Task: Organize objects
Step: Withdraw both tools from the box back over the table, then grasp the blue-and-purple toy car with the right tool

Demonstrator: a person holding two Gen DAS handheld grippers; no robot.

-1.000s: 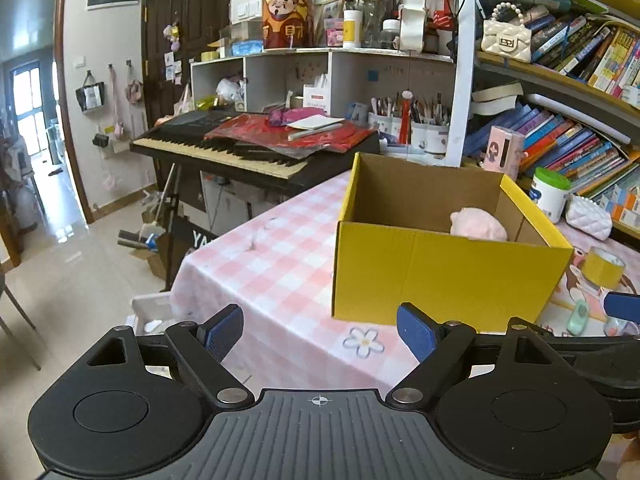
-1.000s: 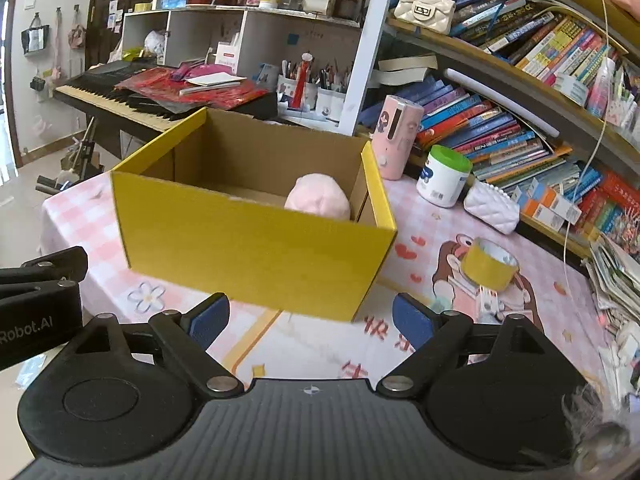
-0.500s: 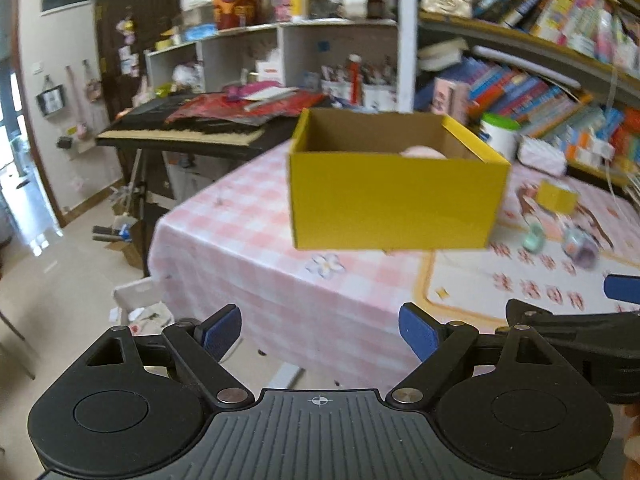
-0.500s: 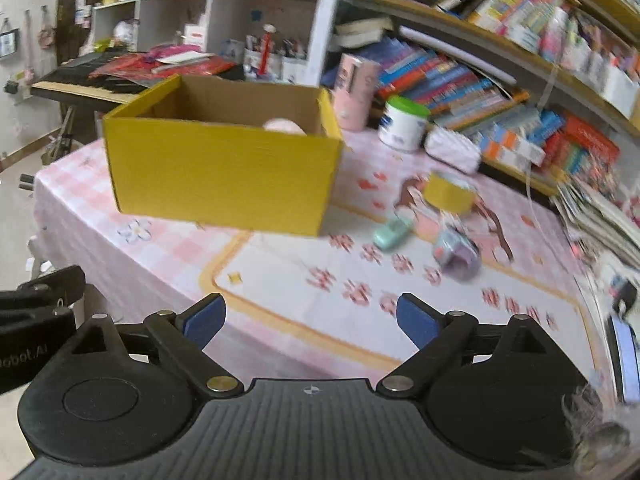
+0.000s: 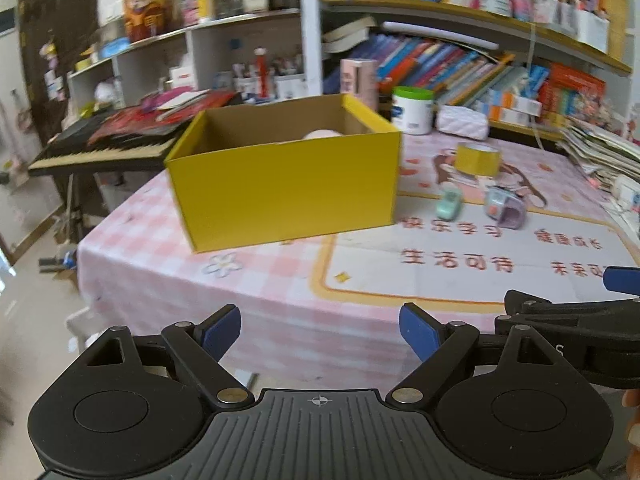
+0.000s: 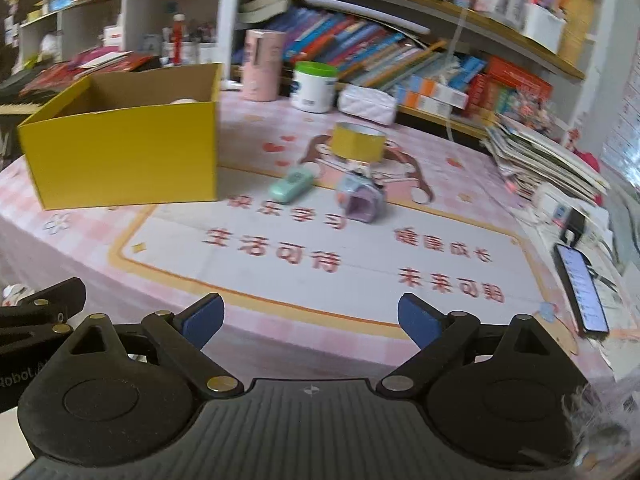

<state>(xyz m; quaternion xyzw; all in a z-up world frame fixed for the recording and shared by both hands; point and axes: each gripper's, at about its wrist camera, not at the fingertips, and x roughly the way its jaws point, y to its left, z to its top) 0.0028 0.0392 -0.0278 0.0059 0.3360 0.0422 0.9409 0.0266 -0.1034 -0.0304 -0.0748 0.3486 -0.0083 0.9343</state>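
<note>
A yellow cardboard box (image 5: 280, 188) (image 6: 124, 156) stands open on the pink checked table, with a pale pink round thing (image 5: 322, 134) inside. Right of it lie a mint-green toy (image 5: 449, 205) (image 6: 290, 186), a purple toy (image 5: 505, 212) (image 6: 362, 199) and a yellow tape roll (image 5: 478, 159) (image 6: 358, 143). My left gripper (image 5: 320, 334) is open and empty, back from the table's front edge. My right gripper (image 6: 310, 320) is open and empty over the front edge; its fingertip (image 5: 622, 278) shows in the left wrist view.
A printed mat (image 6: 320, 252) covers the table's front. A phone (image 6: 580, 284) and stacked papers (image 6: 540, 160) lie at the right. A pink cylinder (image 6: 262, 65), a white tub (image 6: 314, 86) and a white pouch (image 6: 366, 103) stand before the bookshelves. A keyboard (image 5: 100, 148) stands at the left.
Both grippers have pulled back from the box and swung right. The box now looks smaller, and the toys, the tape roll and the mat have come into view.
</note>
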